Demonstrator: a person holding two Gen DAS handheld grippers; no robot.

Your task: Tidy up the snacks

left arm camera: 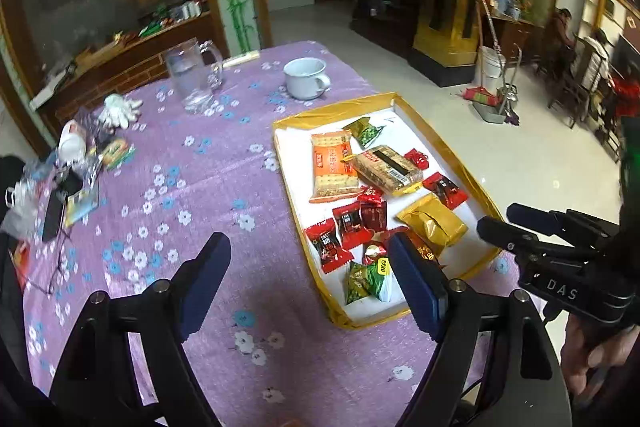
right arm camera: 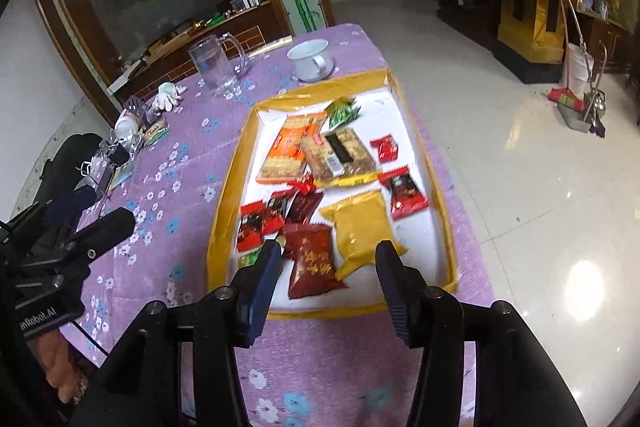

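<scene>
A shallow rectangular tray with a white floor and glossy yellow rim (left arm camera: 334, 111) (right arm camera: 234, 183) held the snacks near the right edge of the table, its long axis running away from me toward the far end. Inside lay crinkled foil packets: a long orange cracker pack (left arm camera: 331, 167) (right arm camera: 290, 147) and a clear-wrapped brown biscuit bar (left arm camera: 386, 169) (right arm camera: 340, 155) pointing roughly along the tray, the bar's end overlapping the cracker pack. A puffy gold pillow pouch (left arm camera: 432, 223) (right arm camera: 360, 227) sat just beside a dark red printed pouch (right arm camera: 314, 261). Small red candy wrappers (left arm camera: 328, 245) (right arm camera: 250, 227) clustered at the tray's left side, and green pea packets (left arm camera: 366, 281) lay at the near corner.

My right gripper (right arm camera: 326, 267) hung over the tray's near end, jaws spread wide and gripping nothing, the red and gold pouches showing between the blue ribbed pads (right arm camera: 262, 287). My left gripper (left arm camera: 308, 259) hovered over the cloth at the tray's left rim, jaws likewise wide apart and bare.

A lilac tablecloth with blue and white flowers (left arm camera: 208, 187) (right arm camera: 184, 163) stretched open to the left. Beyond the tray stood a white enamel mug (left arm camera: 306, 77) (right arm camera: 312, 61) and a clear glass pitcher (left arm camera: 194, 75) (right arm camera: 214, 67), well apart from the snacks. White gloves (left arm camera: 120, 111) (right arm camera: 168, 95) and clutter sat at the far left edge.
</scene>
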